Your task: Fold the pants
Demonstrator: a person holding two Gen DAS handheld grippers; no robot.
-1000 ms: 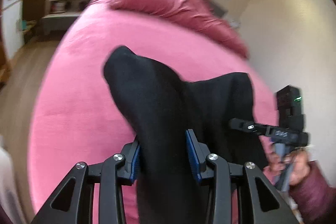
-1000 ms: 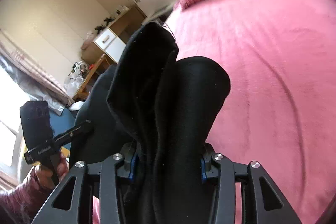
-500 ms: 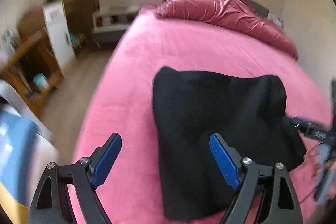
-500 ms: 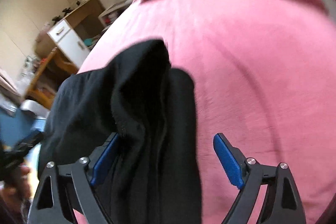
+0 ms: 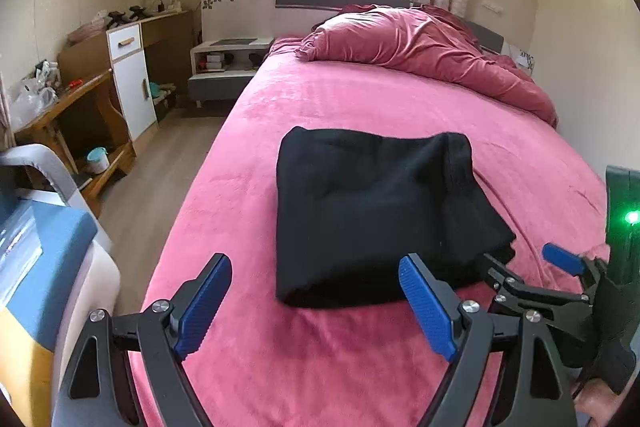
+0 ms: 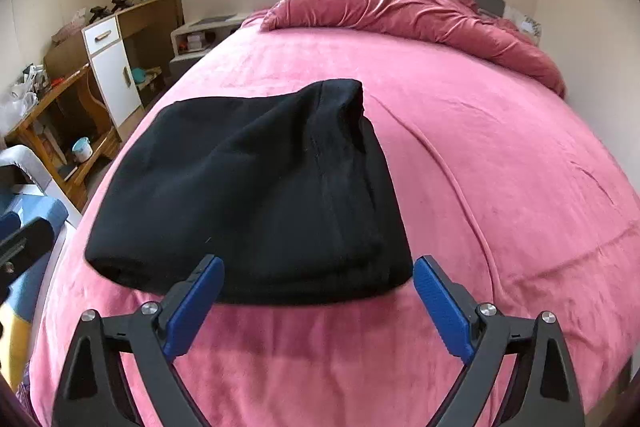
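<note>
Folded black pants (image 5: 376, 215) lie on a pink bed (image 5: 360, 99); left gripper (image 5: 316, 301) and right gripper (image 6: 318, 301) hover with fingers spread, holding nothing.

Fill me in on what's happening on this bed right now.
A person is folding pants with a handheld gripper in each hand. The black pants lie folded in a compact bundle on the pink bed. The left gripper and right gripper are both open, hovering just short of the bundle's near edge, holding nothing.
</note>
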